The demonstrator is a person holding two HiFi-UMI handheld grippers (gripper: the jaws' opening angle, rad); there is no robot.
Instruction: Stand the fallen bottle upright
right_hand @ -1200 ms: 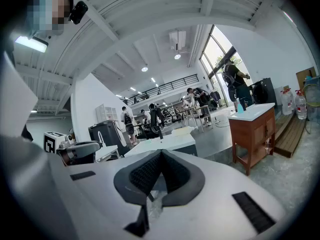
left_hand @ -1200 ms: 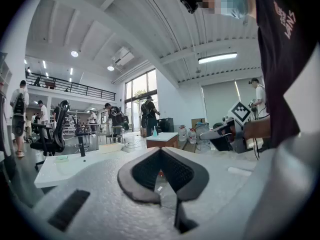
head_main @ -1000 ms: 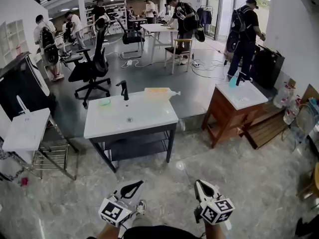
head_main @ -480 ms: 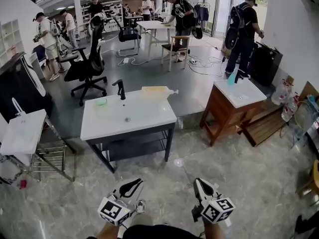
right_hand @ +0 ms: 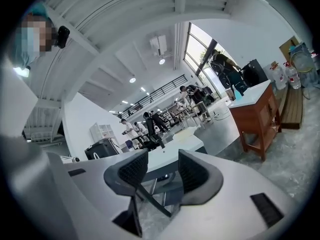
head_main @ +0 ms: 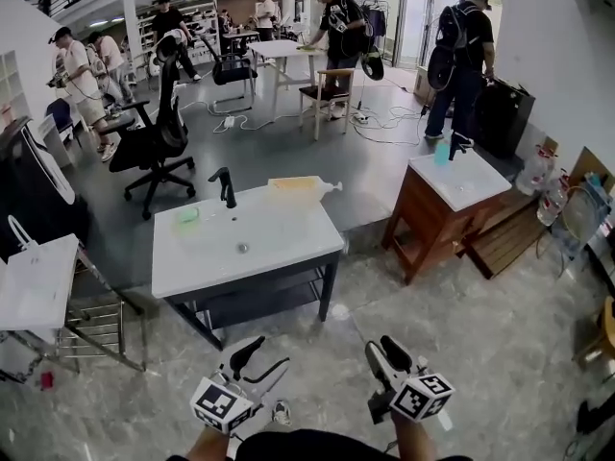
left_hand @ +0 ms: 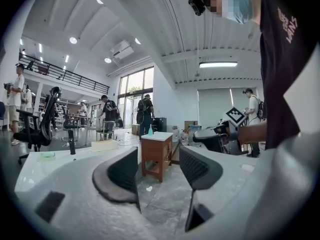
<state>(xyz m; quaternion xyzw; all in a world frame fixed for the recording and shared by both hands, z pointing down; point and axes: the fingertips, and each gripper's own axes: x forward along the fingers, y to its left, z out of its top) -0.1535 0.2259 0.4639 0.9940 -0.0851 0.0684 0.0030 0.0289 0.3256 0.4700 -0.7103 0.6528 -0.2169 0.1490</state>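
Head view: the cream plastic pump bottle [head_main: 298,187] lies flat along the far edge of the white basin worktop [head_main: 288,248], nozzle toward the far right corner, well apart from me. My left tongs [head_main: 259,358] and right tongs [head_main: 387,351] have just been opening, both empty.

Left gripper view: jaws wide, only floor between.

Right gripper view: jaws apart, worktop ahead.

My worry: one clumsy nudge there rolls it off the back edge.

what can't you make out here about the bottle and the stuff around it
Bottle, head view: too small and far to read its label or see if its cap is shut.
Green thing beside the tap, head view: too small to identify.
Shelf under the sink top, head view: in shadow.
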